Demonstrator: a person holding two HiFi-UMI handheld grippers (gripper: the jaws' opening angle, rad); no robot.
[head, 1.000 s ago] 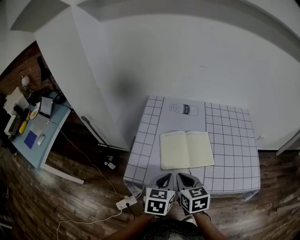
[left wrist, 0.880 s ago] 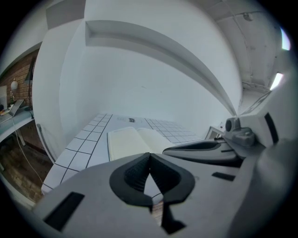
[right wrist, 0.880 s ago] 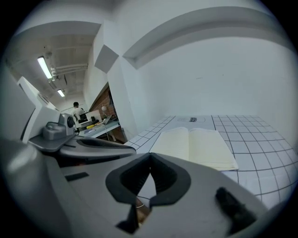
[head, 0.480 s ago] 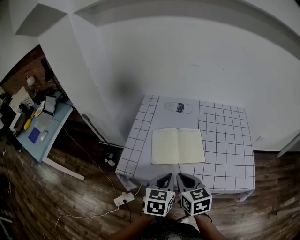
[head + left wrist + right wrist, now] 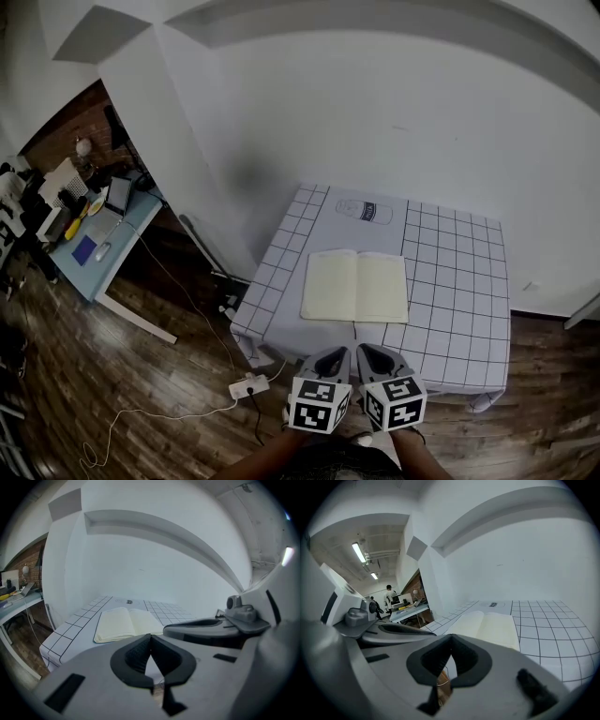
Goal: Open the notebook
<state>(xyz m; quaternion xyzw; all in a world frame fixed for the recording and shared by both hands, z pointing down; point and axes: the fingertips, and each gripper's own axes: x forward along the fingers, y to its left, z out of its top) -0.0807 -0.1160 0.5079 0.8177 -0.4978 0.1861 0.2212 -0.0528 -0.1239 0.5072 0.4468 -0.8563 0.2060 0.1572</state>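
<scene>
notebook [image 5: 354,287] lies open, long axis crosswise, spine seemingly toward wall [image 5: 394,122]; left gripper [image 5: 336,353], right gripper [image 5: 367,351] closed empty.

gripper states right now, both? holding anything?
Left gripper: closed, holding nothing.
Right gripper: closed, holding nothing.

Dim, bluish, even light; heavy fisheye curvature, black vignetted corners in gripper views.
</scene>
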